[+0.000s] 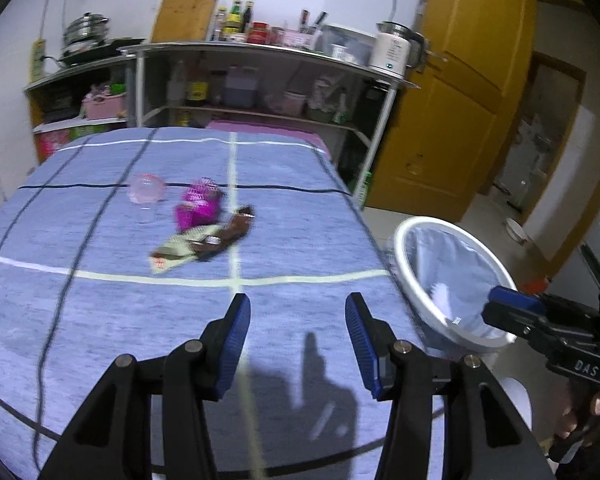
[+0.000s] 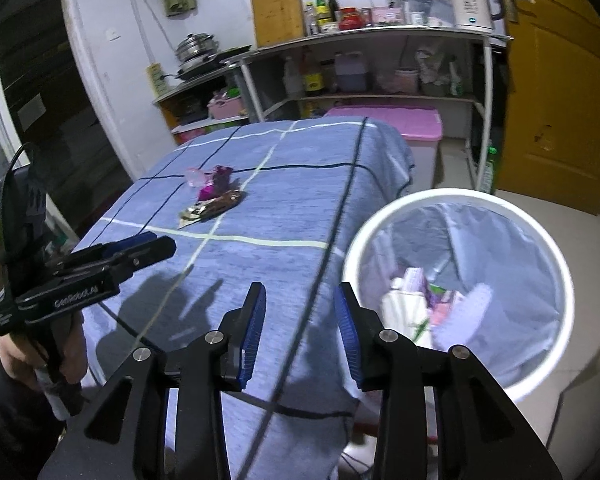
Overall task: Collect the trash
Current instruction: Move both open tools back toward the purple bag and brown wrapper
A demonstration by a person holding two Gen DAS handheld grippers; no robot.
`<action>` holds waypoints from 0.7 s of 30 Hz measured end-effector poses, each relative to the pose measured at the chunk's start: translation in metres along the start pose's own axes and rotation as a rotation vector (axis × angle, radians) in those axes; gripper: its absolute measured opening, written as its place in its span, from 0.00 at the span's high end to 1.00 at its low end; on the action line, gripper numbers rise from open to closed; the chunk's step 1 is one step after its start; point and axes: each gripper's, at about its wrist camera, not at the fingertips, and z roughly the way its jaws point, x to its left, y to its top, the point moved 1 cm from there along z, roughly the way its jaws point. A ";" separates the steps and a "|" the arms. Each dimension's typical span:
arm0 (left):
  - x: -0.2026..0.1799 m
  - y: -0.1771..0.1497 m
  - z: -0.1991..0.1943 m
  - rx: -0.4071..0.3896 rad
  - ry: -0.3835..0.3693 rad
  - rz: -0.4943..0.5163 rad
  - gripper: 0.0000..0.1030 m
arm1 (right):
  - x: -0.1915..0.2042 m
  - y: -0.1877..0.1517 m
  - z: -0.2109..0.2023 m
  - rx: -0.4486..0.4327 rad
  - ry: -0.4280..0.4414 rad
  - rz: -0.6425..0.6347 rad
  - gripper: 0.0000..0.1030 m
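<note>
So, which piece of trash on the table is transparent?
The clear pink cup, leftmost in the left wrist view; the magenta wrapper and brown wrapper are opaque.

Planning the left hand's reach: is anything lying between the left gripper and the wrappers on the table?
No: only bare blue cloth between the left gripper and the wrappers, in the left wrist view.

A table (image 1: 300,240) was covered by a blue cloth (image 1: 100,300) crossed with dark and pale lines. Near its middle a small cluster of litter was laid: a clear pinkish plastic cup (image 1: 146,189), a magenta mesh wrapper (image 1: 199,205) just beside it, and a brown wrapper (image 1: 234,230) touching a pale flattened packet (image 1: 178,252).
</note>
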 end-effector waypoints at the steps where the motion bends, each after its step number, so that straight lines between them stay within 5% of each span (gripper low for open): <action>1: 0.006 0.001 -0.001 -0.004 0.011 -0.009 0.50 | 0.003 0.001 0.003 0.004 0.007 -0.005 0.62; 21: 0.088 0.029 0.061 0.056 0.118 -0.056 0.45 | 0.033 0.035 0.064 0.064 0.055 -0.061 0.59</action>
